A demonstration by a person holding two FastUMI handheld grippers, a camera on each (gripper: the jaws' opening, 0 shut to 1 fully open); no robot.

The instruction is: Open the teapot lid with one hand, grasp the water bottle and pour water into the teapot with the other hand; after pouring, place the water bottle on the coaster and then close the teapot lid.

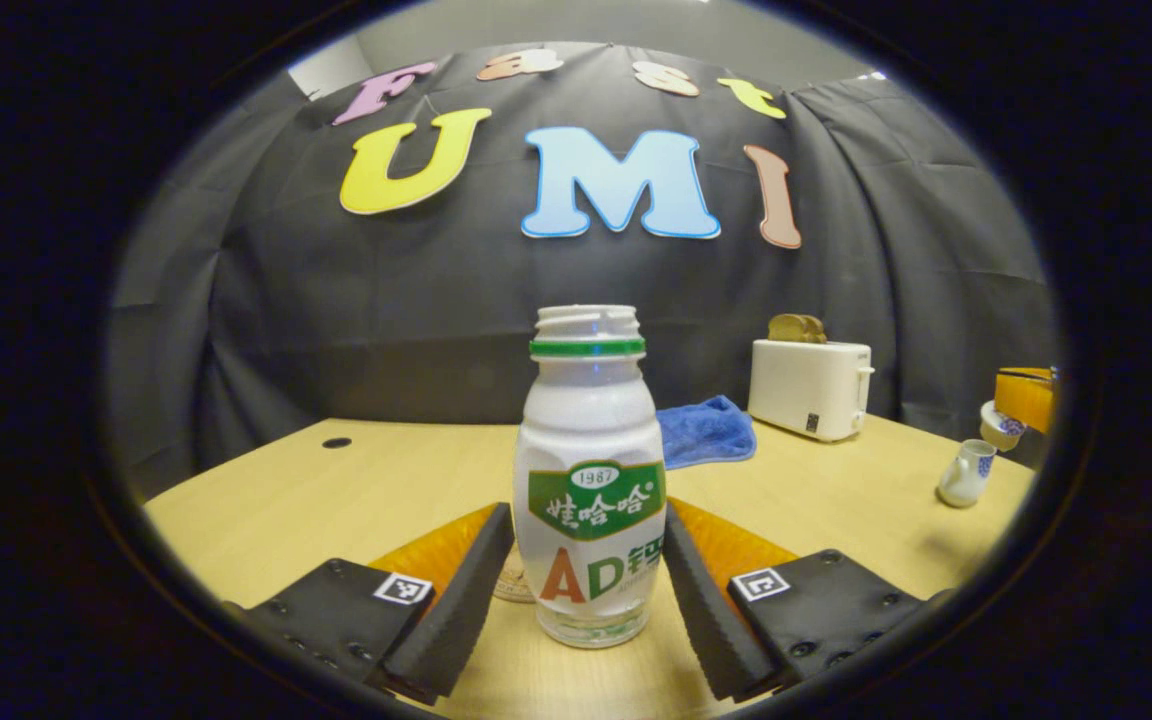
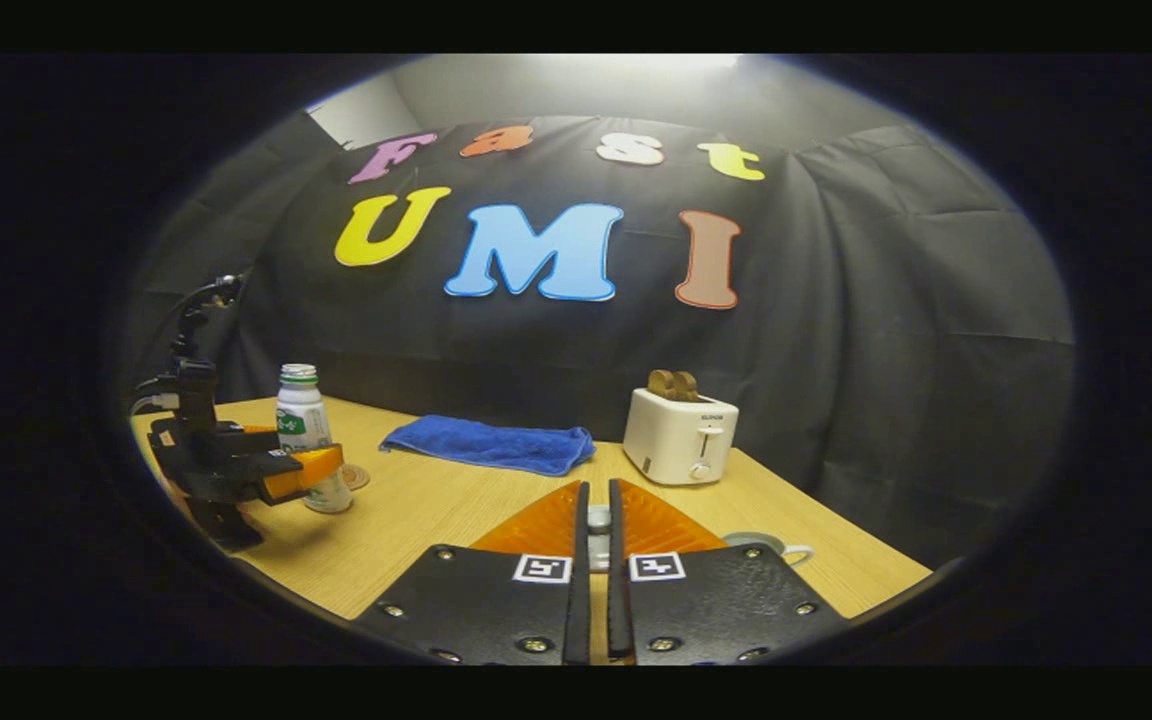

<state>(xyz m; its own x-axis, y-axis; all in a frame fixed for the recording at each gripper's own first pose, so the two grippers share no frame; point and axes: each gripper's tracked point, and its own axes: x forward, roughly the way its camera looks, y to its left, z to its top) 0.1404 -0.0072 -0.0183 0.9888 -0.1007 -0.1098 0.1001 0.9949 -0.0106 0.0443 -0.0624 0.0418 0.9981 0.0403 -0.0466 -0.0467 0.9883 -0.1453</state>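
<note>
An uncapped white water bottle (image 1: 588, 420) with a green label stands on the wooden table. My left gripper (image 1: 588, 525) is shut on its lower body, one pad against each side. Just behind the bottle, to the left, lies the round coaster (image 1: 512, 588). In the right gripper view, the left gripper (image 2: 321, 470) holds the bottle (image 2: 300, 415) at far left, beside the coaster (image 2: 355, 476). My right gripper (image 2: 598, 515) is shut on the knob of the teapot lid (image 2: 598, 522), held above the teapot (image 2: 758, 541). The left gripper view shows the lid (image 1: 999, 424) raised over the small white teapot (image 1: 966, 473).
A white toaster (image 2: 681, 436) with toast in it stands at the back of the table. A folded blue cloth (image 2: 489, 443) lies to its left. A small dark hole (image 1: 336, 442) sits in the tabletop at back left. The black cloth wall closes off the back.
</note>
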